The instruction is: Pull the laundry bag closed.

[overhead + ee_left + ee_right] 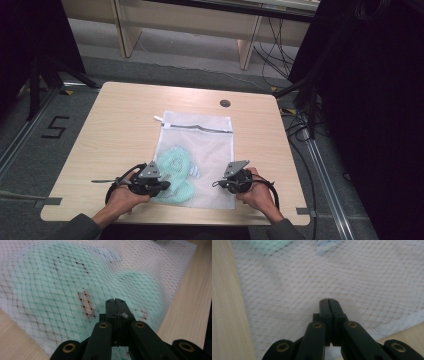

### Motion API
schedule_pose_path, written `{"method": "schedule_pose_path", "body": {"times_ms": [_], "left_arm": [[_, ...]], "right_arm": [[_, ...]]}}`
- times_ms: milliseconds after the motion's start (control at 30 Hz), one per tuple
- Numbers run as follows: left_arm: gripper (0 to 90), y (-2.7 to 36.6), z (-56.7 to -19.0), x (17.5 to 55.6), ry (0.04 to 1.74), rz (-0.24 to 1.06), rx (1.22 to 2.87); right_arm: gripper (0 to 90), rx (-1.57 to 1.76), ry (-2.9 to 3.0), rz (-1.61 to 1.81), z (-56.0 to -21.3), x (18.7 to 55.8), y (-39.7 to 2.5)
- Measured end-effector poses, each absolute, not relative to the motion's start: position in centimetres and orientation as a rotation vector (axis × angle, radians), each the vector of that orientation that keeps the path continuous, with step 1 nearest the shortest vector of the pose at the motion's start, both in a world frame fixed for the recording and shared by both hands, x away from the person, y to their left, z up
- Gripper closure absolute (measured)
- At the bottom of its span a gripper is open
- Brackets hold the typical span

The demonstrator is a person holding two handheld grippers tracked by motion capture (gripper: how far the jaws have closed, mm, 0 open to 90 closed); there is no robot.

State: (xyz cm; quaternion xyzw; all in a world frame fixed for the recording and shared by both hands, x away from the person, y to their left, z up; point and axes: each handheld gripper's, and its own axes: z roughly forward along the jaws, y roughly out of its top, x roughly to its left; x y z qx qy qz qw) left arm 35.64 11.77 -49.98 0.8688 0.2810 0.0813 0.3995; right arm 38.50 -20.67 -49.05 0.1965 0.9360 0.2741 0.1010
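Note:
A white mesh laundry bag (205, 140) lies flat on the wooden table (120, 130), its zipped end pointing away. Through the mesh shows a mint-green garment (175, 167) with a small blue label (196, 172). My left gripper (167, 185) rests at the bag's near left edge, over the garment (62, 290); its jaws are shut (115, 300). At the bag's near right corner sits my right gripper (216, 185), jaws shut (328, 300) above plain mesh (337, 277). I see no fabric pinched in either.
A round cable hole (225, 103) sits in the table's far side. The near table edge runs just behind both hands. Cables (300, 125) trail on the floor at the right, and a "5" (54, 127) is marked on the floor at the left.

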Motion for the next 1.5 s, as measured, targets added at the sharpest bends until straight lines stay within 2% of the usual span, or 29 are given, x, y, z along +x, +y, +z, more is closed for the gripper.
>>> {"method": "schedule_pose_path", "body": {"times_ms": [400,800,1200,1333,1433,1500], "left_arm": [[89.5,12.0,-50.2,36.2,0.705,0.224,2.227],[89.5,12.4,-50.4,37.5,0.685,0.311,2.266],[89.5,12.7,-50.5,39.1,0.750,0.341,2.265],[89.5,13.0,-50.6,39.8,0.764,0.369,2.273],[89.5,12.9,-50.6,40.2,0.750,0.446,2.319],[89.5,13.0,-50.6,40.4,0.753,0.440,2.318]], "right_arm": [[90.0,0.579,2.799,0.783,-49.3,38.2,-20.5],[90.0,0.456,2.831,0.748,-49.1,37.9,-19.7],[90.0,0.405,2.852,0.756,-49.2,37.4,-18.6],[90.0,0.401,2.849,0.758,-49.2,37.3,-18.1],[90.0,0.389,2.860,0.766,-49.2,37.2,-17.3],[90.0,0.375,2.855,0.766,-49.2,37.2,-17.1]]}}
